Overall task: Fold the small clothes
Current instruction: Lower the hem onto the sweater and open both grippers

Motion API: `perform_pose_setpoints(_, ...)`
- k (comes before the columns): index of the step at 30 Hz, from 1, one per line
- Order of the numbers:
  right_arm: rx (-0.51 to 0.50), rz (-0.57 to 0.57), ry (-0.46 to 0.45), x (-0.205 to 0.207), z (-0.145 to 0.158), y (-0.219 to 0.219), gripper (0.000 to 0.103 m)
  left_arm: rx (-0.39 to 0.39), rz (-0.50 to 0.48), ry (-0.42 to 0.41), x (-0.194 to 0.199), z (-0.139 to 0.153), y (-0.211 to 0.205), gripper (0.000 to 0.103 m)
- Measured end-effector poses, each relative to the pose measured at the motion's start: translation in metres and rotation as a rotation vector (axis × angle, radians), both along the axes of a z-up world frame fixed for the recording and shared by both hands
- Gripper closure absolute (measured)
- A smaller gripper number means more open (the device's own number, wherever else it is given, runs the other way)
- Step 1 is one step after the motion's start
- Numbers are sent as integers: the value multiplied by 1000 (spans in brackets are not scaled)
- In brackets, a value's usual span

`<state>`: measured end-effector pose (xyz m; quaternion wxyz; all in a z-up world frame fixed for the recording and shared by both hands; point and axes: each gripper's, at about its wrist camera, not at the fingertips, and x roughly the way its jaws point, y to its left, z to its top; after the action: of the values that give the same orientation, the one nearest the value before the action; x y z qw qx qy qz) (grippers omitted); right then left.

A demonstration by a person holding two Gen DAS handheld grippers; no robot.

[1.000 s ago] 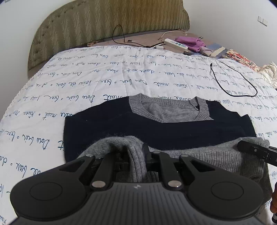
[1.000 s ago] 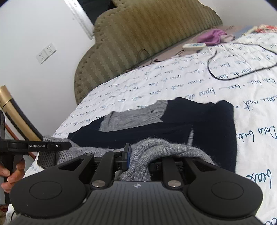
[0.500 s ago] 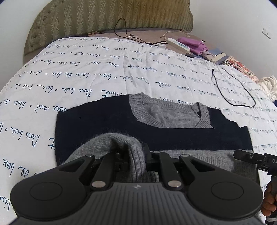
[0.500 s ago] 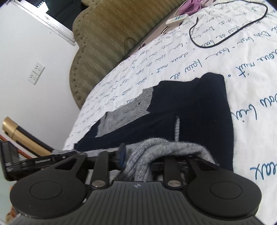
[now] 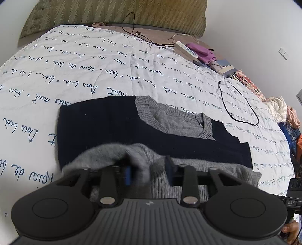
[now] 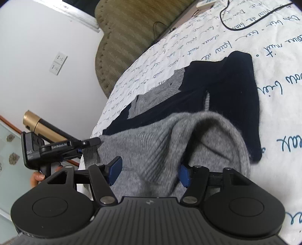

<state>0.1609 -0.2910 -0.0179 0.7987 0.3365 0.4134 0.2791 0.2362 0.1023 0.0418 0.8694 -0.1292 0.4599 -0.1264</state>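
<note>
The near part of the navy and grey knitted sweater point(image 5: 117, 128) is hidden behind both black gripper bodies, and its grey ribbed hem fold point(image 6: 151, 143) is blurred where it bunches. The sweater lies flat on the white quilt with blue script point(image 5: 75, 75), grey collar toward the olive padded headboard point(image 5: 113, 13), hem folded up over the navy chest.

The left gripper point(image 5: 148, 172) tilts steeply down at the fold; its jaws have just been opening, stand slightly apart, and a grey bunch sits loosely between them. The right gripper point(image 6: 149, 170) is rolled sideways and angled gently down; its jaws have also just been opening, blue pads clear of the knit between them.

Visible: 1 sweater, 2 grippers, 1 looped black cable point(image 5: 237, 105).
</note>
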Motion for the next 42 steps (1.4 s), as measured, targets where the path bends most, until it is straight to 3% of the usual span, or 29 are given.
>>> perform_pose_setpoints(1, -26, 5, -9, -1, 2, 2, 52, 10, -13, -5, -3, 0, 0, 66)
perform_pose_setpoints(2, -57, 5, -19, -2, 3, 3, 63, 26, -32, -12, -6, 0, -1, 67)
perform_pose_setpoints(3, -75, 1, -26, -2, 5, 3, 75, 47, -41, -14, -8, 0, -3, 73)
perform_pose_setpoints(5, -65, -12, -30, -1, 5, 1, 84, 72, -50, -12, -10, 0, -5, 91)
perform_pose_setpoints(10, -26, -41, -83, 5, 12, -5, 85, 52, -45, -46, -6, 9, -6, 93)
perform_pose_setpoints(14, 45, -116, -102, 19, 16, -22, 85, -22, 26, -68, 11, 16, 1, 93)
perform_pose_setpoints(20, 198, -285, -26, 45, -3, -54, 85, -126, 189, -38, 49, 3, 21, 93)
perform_pose_setpoints(23, 213, -323, 16, 57, -16, -58, 84, -168, 235, -2, 60, -13, 29, 93)
perform_pose_setpoints(26, 267, -372, 59, 63, -29, -62, 75, -276, 286, 56, 64, -28, 43, 92)
perform_pose_setpoints(27, 300, -384, 63, 65, -34, -64, 60, -314, 297, 77, 64, -31, 49, 92)
perform_pose_setpoints(29, 354, -428, 53, 66, -39, -69, 39, -388, 317, 107, 65, -38, 61, 91)
perform_pose_setpoints(30, 368, -446, 41, 66, -40, -71, 35, -414, 323, 112, 65, -39, 64, 91)
perform_pose_setpoints(37, 249, -470, -32, 64, -21, -72, 34, -424, 388, 36, 58, -23, 81, 91)
perform_pose_setpoints(42, 97, -255, -93, 65, -1, -34, 23, -393, 411, -16, 58, -13, 82, 89)
